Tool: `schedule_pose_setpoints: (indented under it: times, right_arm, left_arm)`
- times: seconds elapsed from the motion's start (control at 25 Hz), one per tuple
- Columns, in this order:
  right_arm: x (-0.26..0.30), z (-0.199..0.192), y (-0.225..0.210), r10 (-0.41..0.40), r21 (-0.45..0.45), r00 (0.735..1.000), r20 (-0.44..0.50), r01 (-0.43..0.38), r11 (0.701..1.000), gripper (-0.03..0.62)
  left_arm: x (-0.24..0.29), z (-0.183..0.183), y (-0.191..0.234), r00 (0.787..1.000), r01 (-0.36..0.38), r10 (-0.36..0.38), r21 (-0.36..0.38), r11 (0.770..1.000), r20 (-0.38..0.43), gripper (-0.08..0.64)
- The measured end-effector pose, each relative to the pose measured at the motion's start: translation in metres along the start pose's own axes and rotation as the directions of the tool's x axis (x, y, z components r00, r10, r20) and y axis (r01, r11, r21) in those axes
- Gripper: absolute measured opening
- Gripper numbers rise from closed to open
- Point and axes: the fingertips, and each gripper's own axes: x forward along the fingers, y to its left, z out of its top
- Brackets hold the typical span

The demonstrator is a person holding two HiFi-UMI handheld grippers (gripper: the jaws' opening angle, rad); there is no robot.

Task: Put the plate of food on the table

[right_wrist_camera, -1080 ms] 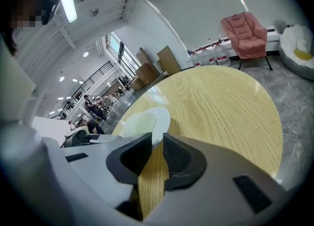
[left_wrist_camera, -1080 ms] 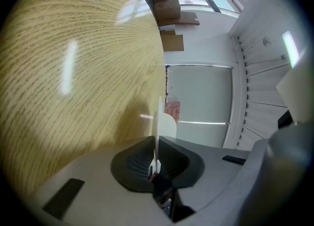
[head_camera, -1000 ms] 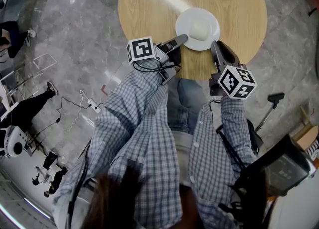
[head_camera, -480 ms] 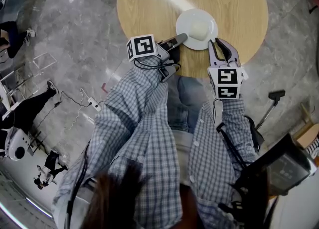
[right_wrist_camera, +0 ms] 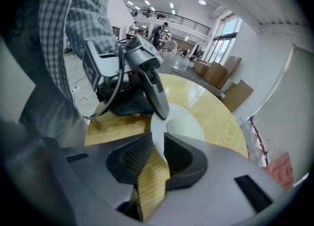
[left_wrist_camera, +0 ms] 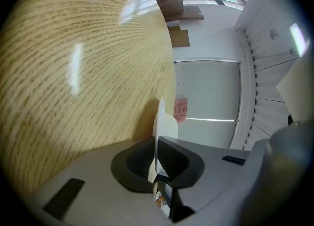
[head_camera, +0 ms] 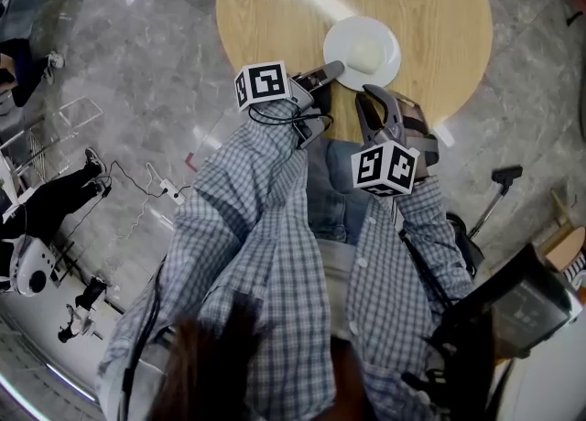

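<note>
A white plate [head_camera: 362, 51] with a pale lump of food [head_camera: 366, 49] rests on the round wooden table [head_camera: 275, 16], near its front edge. My left gripper [head_camera: 331, 71] reaches in from the left and is shut on the plate's near-left rim. In the left gripper view the thin plate rim [left_wrist_camera: 159, 117] stands edge-on between the left gripper [left_wrist_camera: 158, 144] jaws. My right gripper [head_camera: 377, 99] sits just short of the plate, over the table's edge, open and holding nothing. In the right gripper view the plate [right_wrist_camera: 184, 122] lies beyond the right gripper [right_wrist_camera: 158, 141], apart from it.
Grey marble floor surrounds the table. A power strip with cables [head_camera: 169, 195] lies on the floor at left, near standing people [head_camera: 46, 195]. A long-handled tool [head_camera: 499, 186] and a dark device [head_camera: 513, 309] are at right. Cardboard boxes [right_wrist_camera: 218, 75] stand beyond the table.
My right gripper has let go of the plate's near-right rim, drawn back toward me and turned leftward. The left gripper and plate have stayed put.
</note>
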Motion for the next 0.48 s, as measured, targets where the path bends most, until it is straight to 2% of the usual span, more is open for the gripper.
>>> schedule_pose_setpoints:
  times: [0.12,0.28,0.36,0.48]
  right_arm:
    - [0.008,-0.005,0.008,-0.021,-0.159,0.999,-0.04,0.014,0.987,0.064]
    - [0.014,-0.008,0.008,-0.068,-0.318,0.995,-0.078,0.039,0.947,0.064]
    - [0.016,-0.009,0.007,-0.077,-0.346,0.993,-0.094,0.04,0.938,0.038]
    - [0.018,-0.01,0.007,-0.084,-0.334,0.989,-0.118,0.04,0.942,0.037]
  left_arm:
    - [0.001,-0.001,-0.001,1.0,0.002,-0.002,-0.005,1.0,0.001,0.021]
    - [0.002,-0.001,-0.003,1.0,0.002,-0.002,0.002,1.0,-0.003,0.021]
    - [0.002,0.0,-0.003,1.0,-0.002,0.002,0.01,1.0,-0.004,0.021]
    - [0.003,0.001,-0.002,1.0,-0.006,0.006,0.004,1.0,-0.003,0.021]
